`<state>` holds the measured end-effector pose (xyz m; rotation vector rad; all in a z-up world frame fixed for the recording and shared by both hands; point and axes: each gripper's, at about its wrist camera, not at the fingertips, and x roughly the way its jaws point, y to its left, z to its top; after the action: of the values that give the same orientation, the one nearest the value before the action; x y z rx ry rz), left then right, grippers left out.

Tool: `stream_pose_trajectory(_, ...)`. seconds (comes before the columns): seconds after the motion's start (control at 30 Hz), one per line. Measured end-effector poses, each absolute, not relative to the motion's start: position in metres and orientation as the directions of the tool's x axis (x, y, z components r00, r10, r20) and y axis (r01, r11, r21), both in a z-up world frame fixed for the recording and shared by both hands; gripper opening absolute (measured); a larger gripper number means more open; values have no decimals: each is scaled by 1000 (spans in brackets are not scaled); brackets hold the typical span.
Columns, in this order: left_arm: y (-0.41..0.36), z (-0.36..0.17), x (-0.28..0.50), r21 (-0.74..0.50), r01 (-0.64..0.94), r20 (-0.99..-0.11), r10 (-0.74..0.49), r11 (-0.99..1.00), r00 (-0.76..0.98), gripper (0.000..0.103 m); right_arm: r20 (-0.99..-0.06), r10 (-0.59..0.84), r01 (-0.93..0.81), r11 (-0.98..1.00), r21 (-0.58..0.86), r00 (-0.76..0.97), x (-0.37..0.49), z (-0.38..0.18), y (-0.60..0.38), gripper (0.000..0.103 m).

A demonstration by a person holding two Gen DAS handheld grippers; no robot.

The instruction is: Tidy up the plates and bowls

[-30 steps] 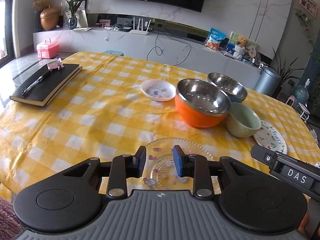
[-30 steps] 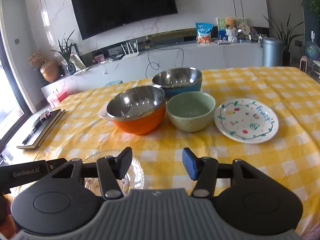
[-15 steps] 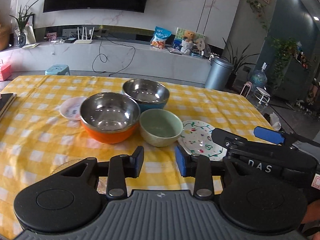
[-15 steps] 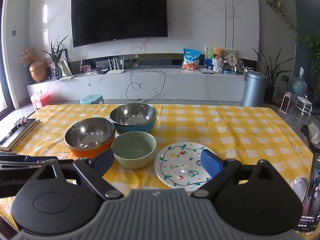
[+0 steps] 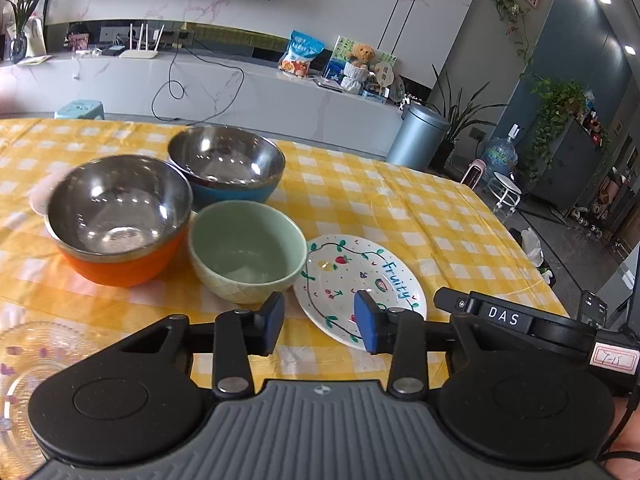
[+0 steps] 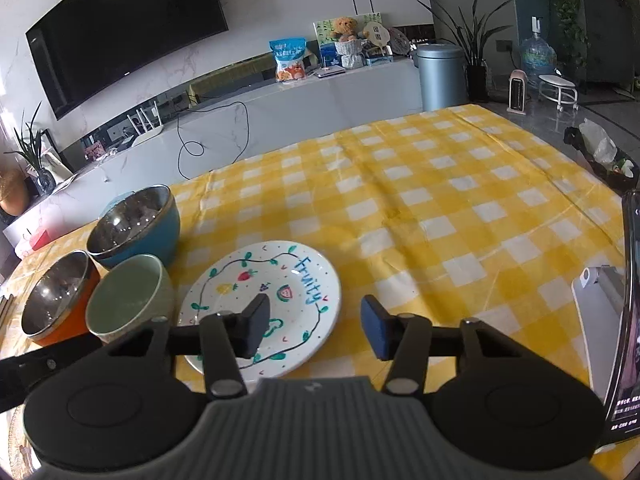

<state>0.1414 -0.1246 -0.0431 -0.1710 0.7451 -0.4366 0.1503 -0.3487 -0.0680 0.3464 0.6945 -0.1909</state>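
Observation:
On the yellow checked table stand an orange steel-lined bowl [image 5: 116, 216], a blue steel-lined bowl [image 5: 226, 168] and a pale green bowl [image 5: 246, 248], close together. To their right lies a white "Fruity" plate [image 5: 356, 276]. A clear glass plate [image 5: 36, 360] sits at the near left. My left gripper [image 5: 320, 320] hovers open over the Fruity plate's near rim, holding nothing. In the right wrist view the right gripper [image 6: 316, 324] hangs over the same plate [image 6: 264, 292], its jaws closing, with nothing gripped. The green bowl [image 6: 124, 300] is left of it.
A small pink plate [image 5: 40, 200] peeks out behind the orange bowl. A phone [image 6: 628, 320] on a stand rises at the table's right edge. A bare stretch of cloth [image 6: 440, 208] spreads right of and behind the Fruity plate. A TV console runs beyond the far edge.
Both grippers have swung right, from over the glass plate to the Fruity plate. The right jaws spread wide, then narrowed again. The left jaws widened a little.

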Motion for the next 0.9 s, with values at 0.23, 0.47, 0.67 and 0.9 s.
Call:
stream_pose_trajectory(0.23, -139, -72, 159, -309, 290, -645, -424, 906, 636, 35, -677, -16, 294, 908, 298, 736, 169, -87, -353, 28)
stream_pose_trajectory(0.47, -134, -87, 170, -355, 260, -643, -437, 898, 629, 35, -702, -34, 342, 889, 304, 712, 180, -99, -365, 21)
stream_pose_trajectory(0.67, -138, -91, 176, -367, 273, -644, -455, 889, 615, 28, -717, -4, 365, 863, 350, 697, 187, -109, -372, 14)
stream_pose_trajectory(0.9, -140, -98, 181, -356, 263, -661, -441, 897, 607, 17, -720, 8, 361, 861, 357, 694, 190, -111, -369, 13)
